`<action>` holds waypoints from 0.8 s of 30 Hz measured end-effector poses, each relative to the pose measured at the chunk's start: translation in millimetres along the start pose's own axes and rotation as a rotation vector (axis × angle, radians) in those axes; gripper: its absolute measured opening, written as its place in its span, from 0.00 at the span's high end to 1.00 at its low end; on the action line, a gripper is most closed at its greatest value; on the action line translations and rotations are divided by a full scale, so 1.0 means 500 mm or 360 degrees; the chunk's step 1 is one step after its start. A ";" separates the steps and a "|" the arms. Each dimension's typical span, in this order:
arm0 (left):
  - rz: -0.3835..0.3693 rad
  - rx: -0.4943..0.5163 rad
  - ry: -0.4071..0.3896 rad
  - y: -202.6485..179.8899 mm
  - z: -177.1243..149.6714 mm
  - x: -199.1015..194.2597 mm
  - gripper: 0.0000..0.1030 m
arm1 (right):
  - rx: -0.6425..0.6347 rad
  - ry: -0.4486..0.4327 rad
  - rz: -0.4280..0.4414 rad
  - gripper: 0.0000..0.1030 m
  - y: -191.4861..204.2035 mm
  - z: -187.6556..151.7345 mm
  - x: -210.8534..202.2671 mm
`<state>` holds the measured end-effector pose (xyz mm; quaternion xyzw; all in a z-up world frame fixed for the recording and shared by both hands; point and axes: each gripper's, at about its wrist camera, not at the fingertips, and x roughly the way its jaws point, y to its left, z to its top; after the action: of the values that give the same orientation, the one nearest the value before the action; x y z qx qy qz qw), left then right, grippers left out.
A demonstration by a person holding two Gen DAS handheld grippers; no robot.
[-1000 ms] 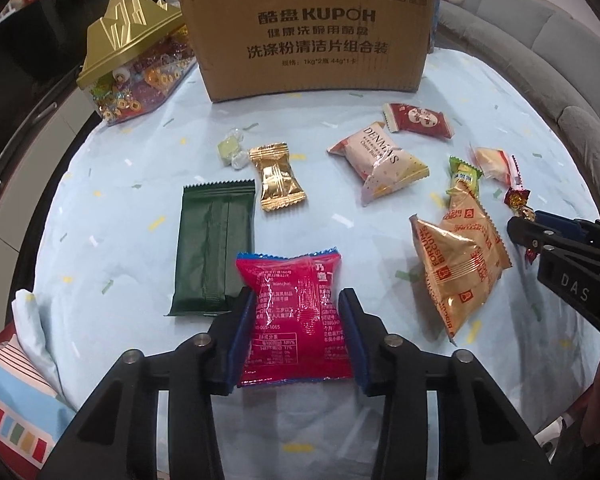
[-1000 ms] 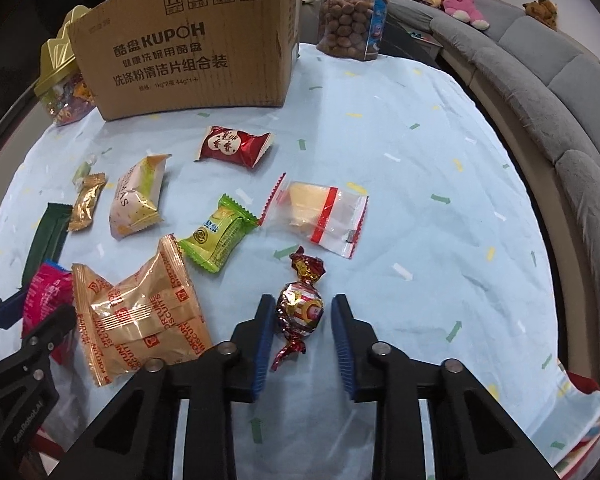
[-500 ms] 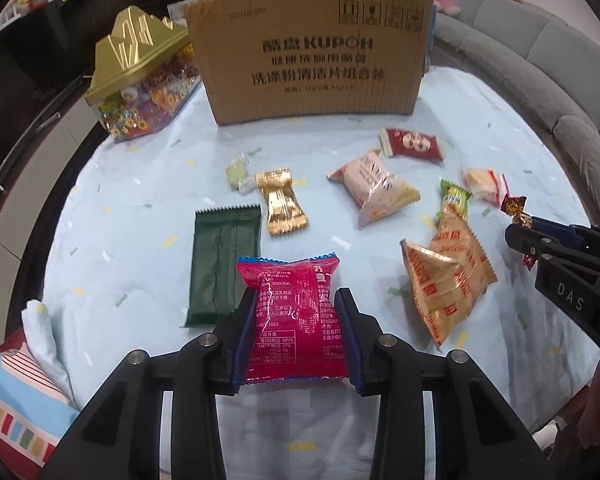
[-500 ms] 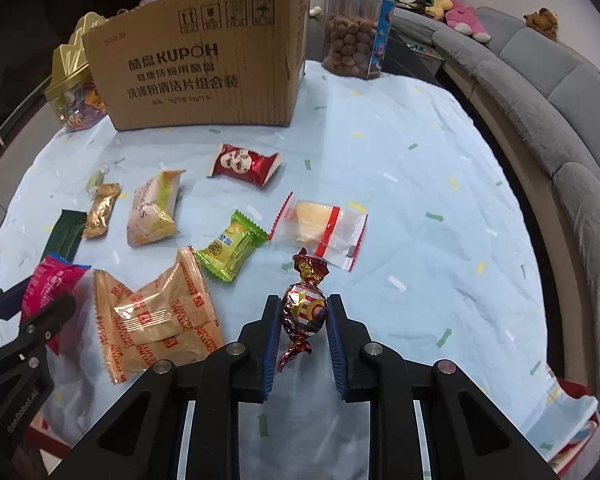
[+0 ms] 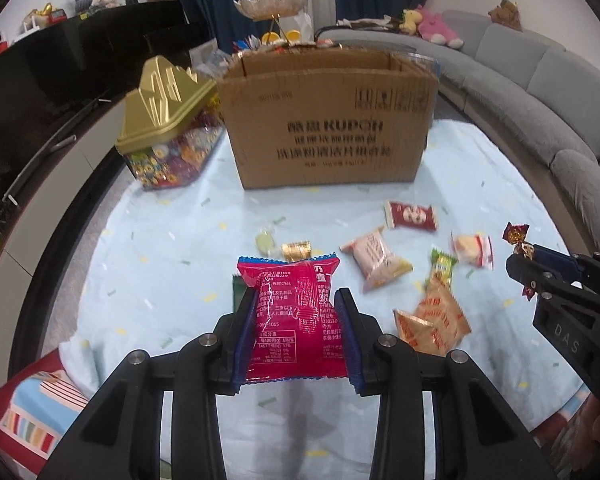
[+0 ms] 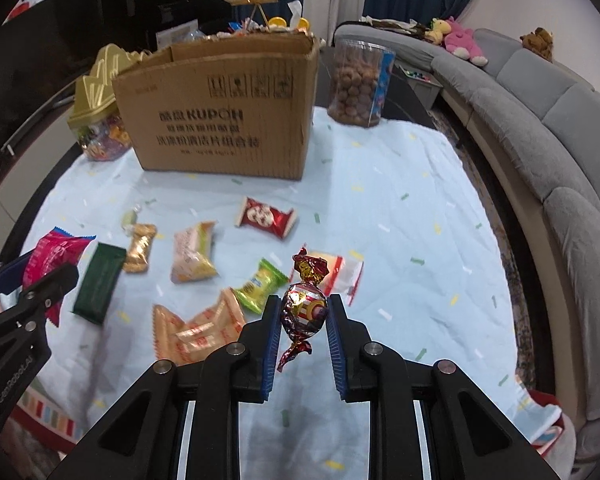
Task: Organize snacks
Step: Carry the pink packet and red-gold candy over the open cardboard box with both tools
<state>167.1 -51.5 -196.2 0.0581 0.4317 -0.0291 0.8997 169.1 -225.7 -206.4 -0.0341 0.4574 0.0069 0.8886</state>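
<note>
**Two snacks held above the tabletop**

The left gripper (image 5: 296,328) clamps a red snack packet (image 5: 296,316); the right gripper (image 6: 303,322) pinches a foil-wrapped candy (image 6: 303,308). Both hang clear of the tabletop (image 6: 400,248). At the far edge, an open cardboard box (image 6: 220,120) stands between a gold-lidded tub of sweets (image 5: 168,148) and a clear jar of brown balls (image 6: 358,88); the box's inside is hidden.

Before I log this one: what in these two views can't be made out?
- Cardboard box interior: both views, hidden by its front wall.
- Dark green packet: left wrist view, mostly hidden behind the red packet; plain in the right view.
- Small print on the box: both views, blurred.
- Foil-wrapped candy brand: right wrist view, too crinkled to read.
</note>
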 end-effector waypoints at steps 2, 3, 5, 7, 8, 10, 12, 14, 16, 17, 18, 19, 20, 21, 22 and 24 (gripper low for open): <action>0.0002 -0.0004 -0.0012 0.004 0.012 -0.008 0.63 | 0.0000 -0.0019 0.0005 0.77 0.002 0.010 -0.013; 0.0003 -0.0007 -0.0018 0.007 0.017 -0.012 0.63 | 0.0003 -0.0027 0.0008 0.77 0.003 0.016 -0.018; 0.0009 -0.0013 -0.0037 0.012 0.028 -0.022 0.63 | 0.0003 -0.0044 0.0014 0.77 0.005 0.026 -0.027; 0.0014 -0.0019 -0.0054 0.017 0.036 -0.030 0.63 | 0.0000 -0.0058 0.0018 0.77 0.008 0.035 -0.036; 0.0015 -0.0022 -0.0063 0.020 0.042 -0.034 0.63 | 0.0001 -0.0063 0.0019 0.77 0.009 0.038 -0.040; 0.0017 -0.0024 -0.0077 0.023 0.051 -0.040 0.63 | 0.0004 -0.0074 0.0025 0.77 0.010 0.047 -0.048; 0.0018 -0.0027 -0.0088 0.025 0.061 -0.045 0.63 | 0.0007 -0.0086 0.0029 0.77 0.012 0.055 -0.055; 0.0016 -0.0032 -0.0099 0.029 0.073 -0.049 0.63 | 0.0010 -0.0100 0.0034 0.77 0.012 0.064 -0.063; 0.0016 -0.0041 -0.0115 0.034 0.088 -0.054 0.63 | 0.0011 -0.0117 0.0038 0.77 0.013 0.077 -0.070; 0.0014 -0.0045 -0.0121 0.036 0.094 -0.056 0.63 | 0.0012 -0.0124 0.0041 0.77 0.014 0.083 -0.074; 0.0015 -0.0049 -0.0132 0.038 0.103 -0.058 0.63 | 0.0011 -0.0135 0.0043 0.77 0.016 0.090 -0.078; 0.0015 -0.0051 -0.0143 0.040 0.111 -0.061 0.63 | 0.0008 -0.0147 0.0043 0.77 0.017 0.097 -0.083; 0.0016 -0.0053 -0.0153 0.041 0.118 -0.064 0.63 | 0.0006 -0.0161 0.0044 0.77 0.019 0.105 -0.087; 0.0016 -0.0055 -0.0163 0.043 0.125 -0.066 0.63 | 0.0007 -0.0173 0.0045 0.77 0.020 0.113 -0.092; 0.0014 -0.0058 -0.0174 0.046 0.136 -0.068 0.63 | 0.0007 -0.0182 0.0046 0.77 0.020 0.119 -0.094; 0.0012 -0.0063 -0.0188 0.049 0.150 -0.071 0.63 | 0.0006 -0.0207 0.0047 0.77 0.022 0.135 -0.101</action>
<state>205.4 -36.7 -120.0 0.0401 0.3782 -0.0205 0.9246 194.1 -209.4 -127.0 -0.0250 0.3991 0.0214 0.9163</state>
